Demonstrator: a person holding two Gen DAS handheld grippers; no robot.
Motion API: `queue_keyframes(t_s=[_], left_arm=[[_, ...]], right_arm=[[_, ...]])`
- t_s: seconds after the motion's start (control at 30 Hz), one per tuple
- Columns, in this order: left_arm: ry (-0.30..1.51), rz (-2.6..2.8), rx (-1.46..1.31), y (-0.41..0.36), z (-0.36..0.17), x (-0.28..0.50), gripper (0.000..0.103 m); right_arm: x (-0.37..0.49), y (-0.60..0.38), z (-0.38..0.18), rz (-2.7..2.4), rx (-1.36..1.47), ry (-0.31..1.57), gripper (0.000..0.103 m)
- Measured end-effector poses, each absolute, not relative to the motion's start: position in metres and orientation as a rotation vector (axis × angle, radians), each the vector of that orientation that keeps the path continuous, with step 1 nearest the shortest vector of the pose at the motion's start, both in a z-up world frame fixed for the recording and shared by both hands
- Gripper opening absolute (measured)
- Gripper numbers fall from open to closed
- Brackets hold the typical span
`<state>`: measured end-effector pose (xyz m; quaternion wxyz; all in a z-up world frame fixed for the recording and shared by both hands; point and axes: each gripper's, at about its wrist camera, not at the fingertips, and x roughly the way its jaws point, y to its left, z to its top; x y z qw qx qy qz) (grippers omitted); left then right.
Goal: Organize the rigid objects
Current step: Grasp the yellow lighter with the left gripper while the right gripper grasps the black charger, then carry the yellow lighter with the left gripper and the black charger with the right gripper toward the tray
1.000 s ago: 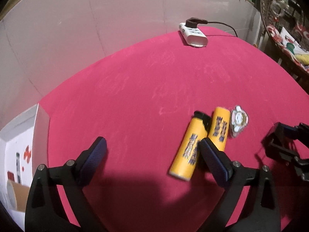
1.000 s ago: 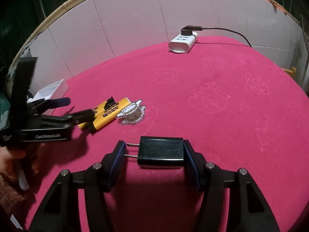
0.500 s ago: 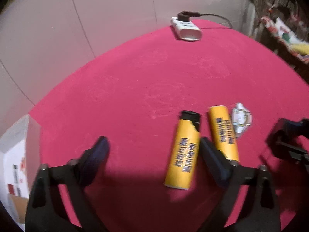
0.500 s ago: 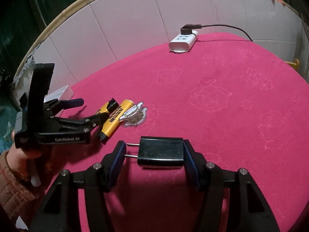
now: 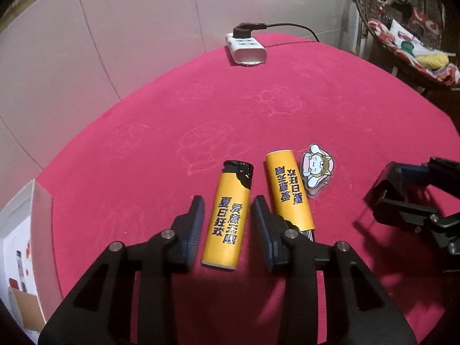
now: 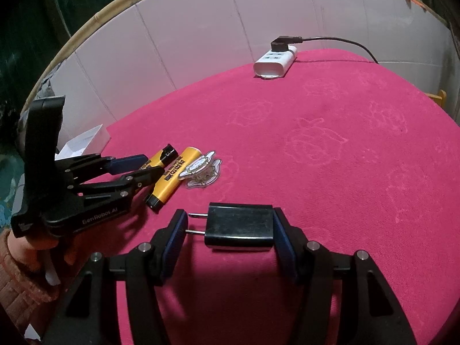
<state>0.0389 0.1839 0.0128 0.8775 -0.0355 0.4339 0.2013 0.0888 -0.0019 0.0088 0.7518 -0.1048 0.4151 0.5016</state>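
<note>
Two yellow lighters lie side by side on the red tablecloth (image 5: pixel 258 109). The left lighter (image 5: pixel 227 215) (image 6: pixel 161 156), black cap away from me, lies between the fingers of my left gripper (image 5: pixel 228 202) (image 6: pixel 153 165). Its jaws are closing, and thin strips of cloth still show on both sides of the lighter. The right lighter (image 5: pixel 289 189) (image 6: pixel 169 178) lies just outside the right finger. A cartoon sticker (image 5: pixel 316 169) (image 6: pixel 201 169) touches it. My right gripper (image 6: pixel 230 227) (image 5: pixel 402 195) is shut on a black charger plug (image 6: pixel 240 225), prongs against the left pad.
A white power strip (image 5: pixel 247 49) (image 6: pixel 274 61) with a black cord sits at the table's far edge by the tiled wall. A white box (image 5: pixel 17 230) (image 6: pixel 86 141) stands off the left edge. A wicker chair with cushions (image 5: pixel 417 43) is at the far right.
My left gripper has shifted over so that it straddles the left lighter, and its jaws have narrowed a lot. The right gripper and the charger have stayed put.
</note>
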Motion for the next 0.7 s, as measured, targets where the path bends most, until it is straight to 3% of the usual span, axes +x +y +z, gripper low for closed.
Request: queue_keyframes(t_s=[0.07, 0.1, 0.33, 0.7], left_arm=[[0.905, 0.439, -0.039, 0.178, 0.013, 0.040, 0.033], [0.906, 0.430, -0.040, 0.177, 0.013, 0.038, 0.024], [0.873, 0.468, -0.081, 0.171, 0.018, 0.020, 0.024], [0.689, 0.600, -0.136, 0.159, 0.077, -0.037, 0.024]], right_arm=[[0.089, -0.002, 0.008, 1.094, -0.232, 0.905, 0.059], [0.089, -0.002, 0.008, 1.094, -0.233, 0.904, 0.059], [0.088, -0.004, 0.008, 1.093, -0.228, 0.885, 0.059], [0.066, -0.019, 0.041, 1.126, -0.203, 0.784, 0.059]])
